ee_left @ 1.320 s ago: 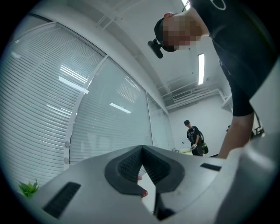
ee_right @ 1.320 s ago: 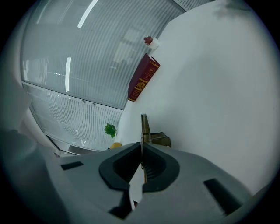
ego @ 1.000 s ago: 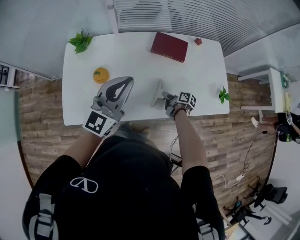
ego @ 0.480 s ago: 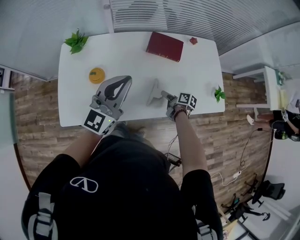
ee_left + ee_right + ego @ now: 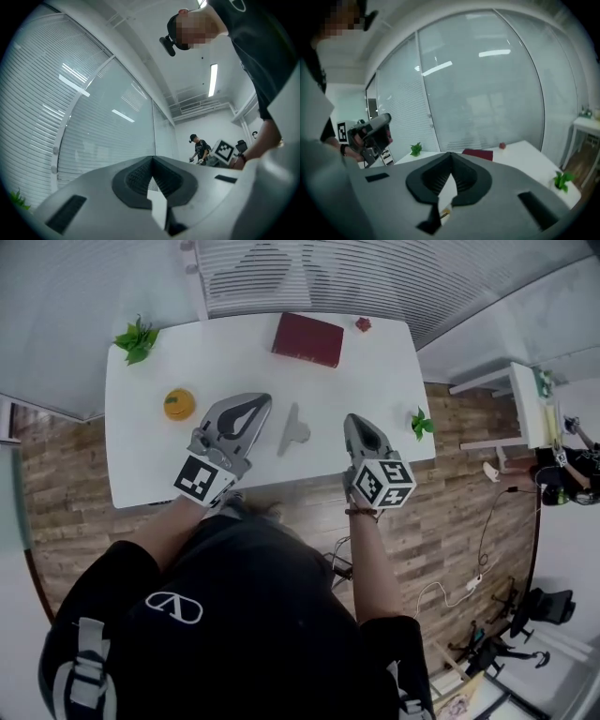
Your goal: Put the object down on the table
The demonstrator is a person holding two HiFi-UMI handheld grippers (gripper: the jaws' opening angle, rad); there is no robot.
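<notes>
A flat pale-grey object [image 5: 292, 430] lies on the white table [image 5: 375, 381] near its front edge, with nothing touching it. My right gripper [image 5: 354, 419] hovers to its right, clear of it, jaws shut and empty; in the right gripper view the right gripper [image 5: 450, 157] points over the table with its pads together. My left gripper [image 5: 257, 402] is held left of the object, also apart from it. In the left gripper view the left gripper [image 5: 152, 160] is tilted up toward a glass wall, jaws closed on nothing.
On the table lie a dark red book [image 5: 307, 338], a small red thing [image 5: 363, 324], an orange [image 5: 179, 403], and green sprigs at the back left [image 5: 138, 337] and right edge [image 5: 421, 423]. A white shelf [image 5: 525, 399] stands right. Another person [image 5: 199, 147] stands far off.
My right gripper has let go of the grey object and drawn back to the right and up. The object now lies flat on the table. The left gripper has hardly moved.
</notes>
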